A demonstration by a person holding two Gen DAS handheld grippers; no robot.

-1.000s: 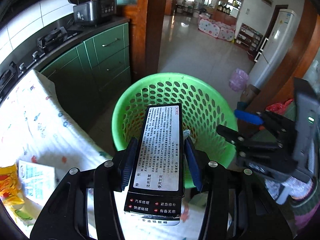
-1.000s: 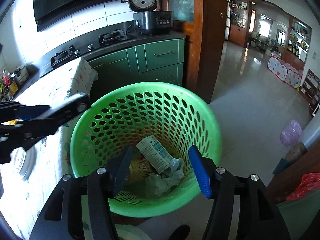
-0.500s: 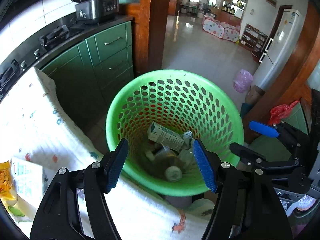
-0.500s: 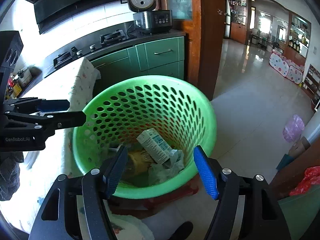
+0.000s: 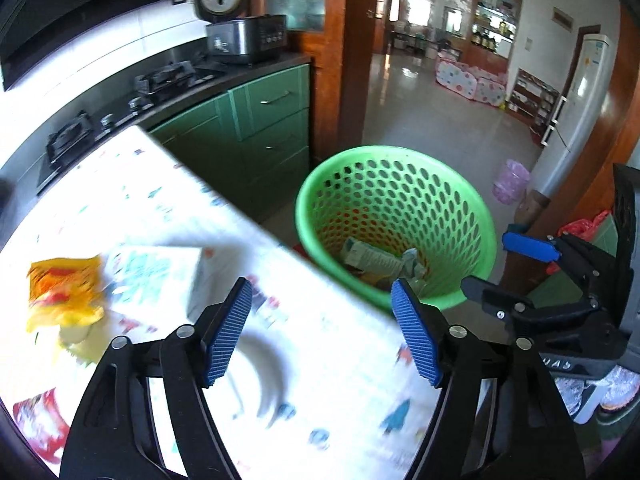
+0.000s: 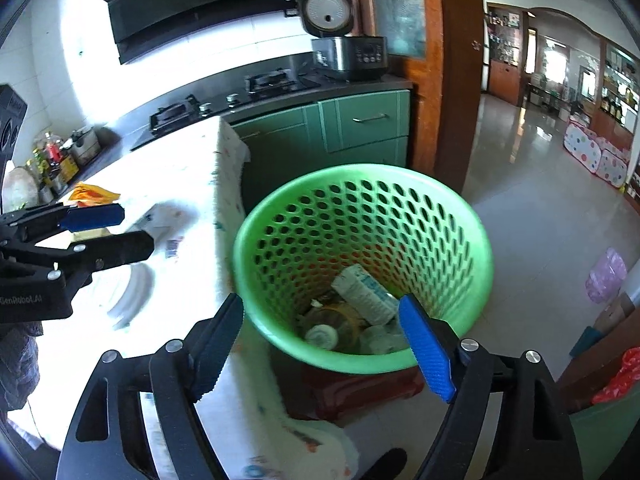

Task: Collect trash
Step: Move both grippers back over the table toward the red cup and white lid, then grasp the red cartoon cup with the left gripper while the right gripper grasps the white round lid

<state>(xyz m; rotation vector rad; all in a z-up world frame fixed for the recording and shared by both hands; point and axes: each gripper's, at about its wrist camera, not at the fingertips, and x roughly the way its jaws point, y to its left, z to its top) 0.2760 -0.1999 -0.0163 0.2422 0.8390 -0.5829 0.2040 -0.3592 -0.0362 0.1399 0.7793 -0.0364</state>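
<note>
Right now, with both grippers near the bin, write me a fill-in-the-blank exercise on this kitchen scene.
1. The perforated trash basket is ____ in colour.
2. The yellow snack wrapper lies on the ____, not in the basket.
3. Between the fingers of the left gripper, whose jaws are opening, there is ____.
4. The rice cooker on the counter has its lid ____.

Missing words: green; table; nothing; open

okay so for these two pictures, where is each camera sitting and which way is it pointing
Left wrist: on the left gripper, looking down over the table edge, basket ahead on the right; its jaws are opening, empty; the right gripper shows at right.
Right wrist: on the right gripper, facing down into the basket; jaws opening, empty; the left gripper shows at left.
Shared: basket, table, stove, rice cooker.
</note>
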